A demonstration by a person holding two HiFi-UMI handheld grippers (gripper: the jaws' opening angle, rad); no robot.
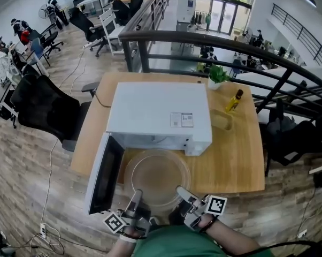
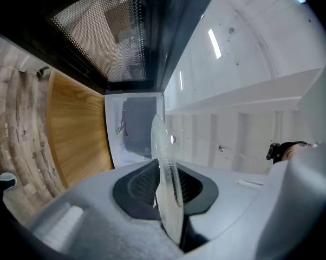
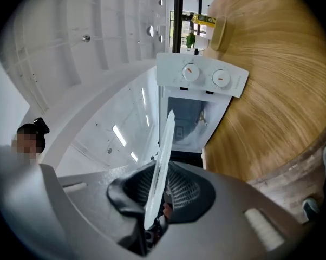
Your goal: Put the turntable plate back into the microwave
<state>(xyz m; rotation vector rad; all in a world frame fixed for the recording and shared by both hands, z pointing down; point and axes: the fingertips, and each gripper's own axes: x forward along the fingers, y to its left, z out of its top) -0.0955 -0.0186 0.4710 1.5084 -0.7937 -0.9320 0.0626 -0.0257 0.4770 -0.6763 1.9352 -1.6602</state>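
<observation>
The clear glass turntable plate (image 1: 156,176) hangs level just in front of the white microwave (image 1: 158,114), whose door (image 1: 105,173) swings open to the left. My left gripper (image 1: 135,199) is shut on the plate's near-left rim, and my right gripper (image 1: 182,193) is shut on its near-right rim. In the left gripper view the plate's edge (image 2: 167,183) stands on end between the dark pads, with the open door above. The right gripper view shows the plate (image 3: 160,169) pinched the same way, pointing at the microwave's open cavity (image 3: 187,118) below its two dials (image 3: 206,76).
The microwave stands on a wooden table (image 1: 233,154). A small potted plant (image 1: 217,76), a yellow bottle (image 1: 234,100) and a small dish (image 1: 222,120) sit at the table's back right. A black office chair (image 1: 43,108) is left of the table, a railing behind it.
</observation>
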